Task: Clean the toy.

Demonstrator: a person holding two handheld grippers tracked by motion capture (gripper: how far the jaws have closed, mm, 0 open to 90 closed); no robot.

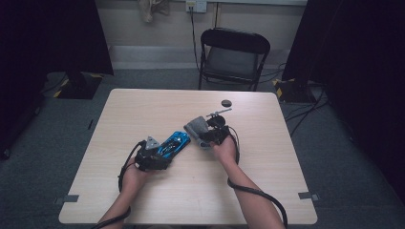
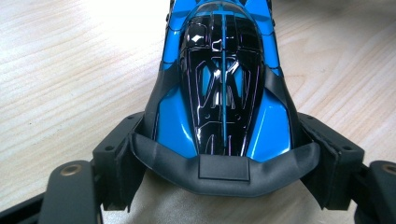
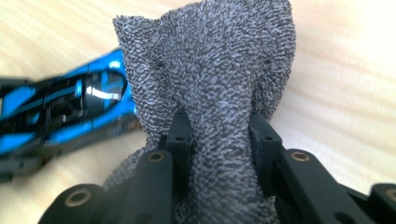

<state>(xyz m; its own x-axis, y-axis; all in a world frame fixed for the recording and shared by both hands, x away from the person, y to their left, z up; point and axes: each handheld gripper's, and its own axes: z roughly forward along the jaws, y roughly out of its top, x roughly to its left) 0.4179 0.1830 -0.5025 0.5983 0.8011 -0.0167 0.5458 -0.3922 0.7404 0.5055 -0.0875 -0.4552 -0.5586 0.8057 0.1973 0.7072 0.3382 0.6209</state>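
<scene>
Near the middle of the table (image 1: 143, 200), a little toward the near edge: blue toy race car (image 1: 174, 143), glossy black canopy, clamped at one end between the jaws of the left gripper (image 1: 160, 151), pads pressed on both flanks of the bodywork as seen in the left gripper view (image 2: 224, 93). Just past the car's other end, toward the far right corner: grey terry cloth (image 1: 196, 126), bunched and pinched in the nearly closed jaws of the right gripper (image 1: 206, 135), a soft wad rising ahead of the jaws in the right gripper view (image 3: 210, 70), car (image 3: 65, 112) alongside. Probably light, hard plastic for the car: stiff, slick on the lacquered shell, thin fins and wheels likely fragile, so best held low on the broad flanks, as now, not by canopy or wing. Cloth limp, grippy, harmless to squeeze; best gathered into a thick fold so a padded face leads. Likely risk: car sliding or twisting in the clamp under wiping pressure. Small dark round disc (image 1: 226, 103) near the far edge, well apart.
</scene>
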